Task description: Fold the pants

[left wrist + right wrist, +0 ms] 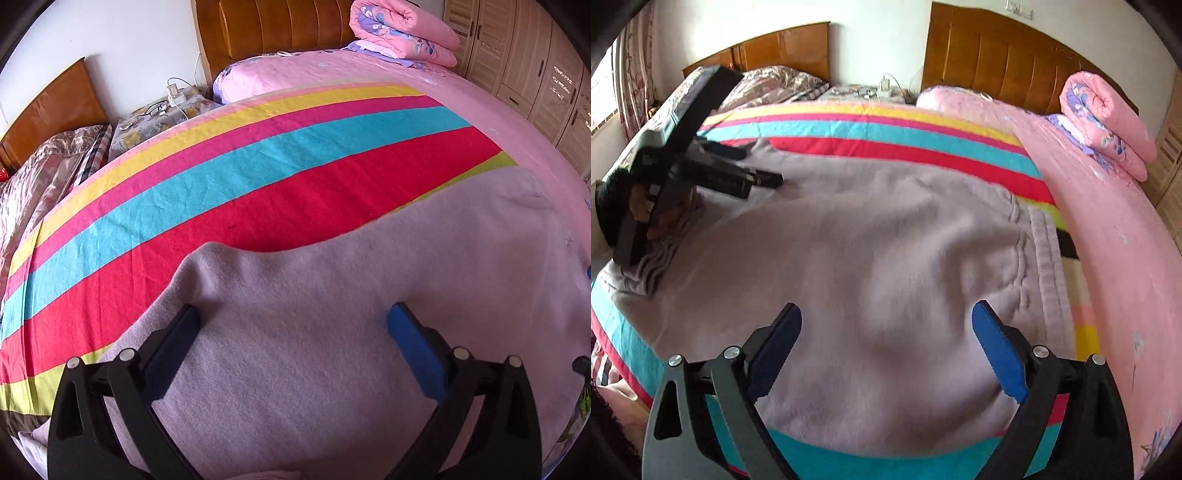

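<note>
- Our left claw [293,319] was spread wide, nothing between its blue pads, hanging just over the pants [332,314] near their far edge. We couldn't tell if the tips actually touched the fabric.
- Our right claw [886,321] was the same deal: splayed wide, holding nothing, right above the middle of the pants [849,240].
- From the right wrist view we could also see the left claw [764,173] off at the far-left end of the pants, fingers lying low on the cloth, with the person's hand wrapped around its handle.
- The pants were a pale lilac fleece, spread flat over the striped blanket [221,177] on the bed. The ribbed waistband [1047,243] sat at the right end, and the cloth looked gently rumpled with a few soft bumps.
- Beyond the pants the blanket [905,129] ran in red, teal, pink and yellow stripes.
- Just beside it on the right was a pink sheet [480,110], with a rolled pink floral quilt [402,31] up by the wooden headboard [277,29].
- Farther back: a nightstand [159,118] with glasses and a charger on it between two beds, and wardrobe doors [535,74] along the right.
</note>
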Motion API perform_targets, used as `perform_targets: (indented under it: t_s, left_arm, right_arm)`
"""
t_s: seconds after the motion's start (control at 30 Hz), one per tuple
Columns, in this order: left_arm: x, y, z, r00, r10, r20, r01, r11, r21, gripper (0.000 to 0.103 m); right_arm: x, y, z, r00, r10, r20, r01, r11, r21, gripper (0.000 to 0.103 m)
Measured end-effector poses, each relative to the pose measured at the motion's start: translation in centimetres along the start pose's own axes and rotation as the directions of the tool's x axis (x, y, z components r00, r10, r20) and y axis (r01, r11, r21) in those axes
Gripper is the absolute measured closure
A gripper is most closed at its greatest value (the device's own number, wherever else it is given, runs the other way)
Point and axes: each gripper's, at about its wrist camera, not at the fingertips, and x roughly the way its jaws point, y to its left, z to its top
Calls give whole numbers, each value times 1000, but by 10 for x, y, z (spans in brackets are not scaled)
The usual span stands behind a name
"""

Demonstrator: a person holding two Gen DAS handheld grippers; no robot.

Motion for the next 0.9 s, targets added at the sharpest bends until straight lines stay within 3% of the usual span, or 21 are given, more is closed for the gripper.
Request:
perform_targets:
  t_s: [0.1,0.17,0.2,0.33,0.5,0.57,0.63,0.77,0.9]
  left_arm:
    - [1,1,1,1000,-3,1,3,1000,-2,1]
    - [1,1,1,1000,-3,1,3,1000,-2,1]
    - [1,1,1,1000,-3,1,3,1000,-3,1]
    - [2,1,1,1000,-1,2,1,1000,-4,1]
    - [-16,-6,6,1000,27,10,-27,999,-27,3]
    - [-38,-24,17,995,-64,75,68,996,-51,2]
    - [-52,-57,30,986,-116,117,118,993,-5,2]
    - [-37,-137,50,987,-117,114,96,979,178,1]
    - [0,-160,65,987,-144,65,134,981,143,1]
  right_arm:
    - [25,-14,19,999,-10,-34,10,1000,3,12]
    - [46,-27,17,988,-16,-150,25,998,56,11]
    - [47,-30,12,988,-23,-151,32,998,57,11]
    - [16,-36,-15,996,7,-84,-2,998,62,11]
    - [-50,-53,-51,993,65,98,-81,982,168,11]
    - [-59,-58,-65,985,106,136,-132,973,190,11]
    - [-57,-59,-73,984,119,133,-146,965,216,11]
    - [-55,-46,-70,983,108,151,-142,962,233,11]
    - [-52,-17,-58,971,188,146,-209,968,141,10]
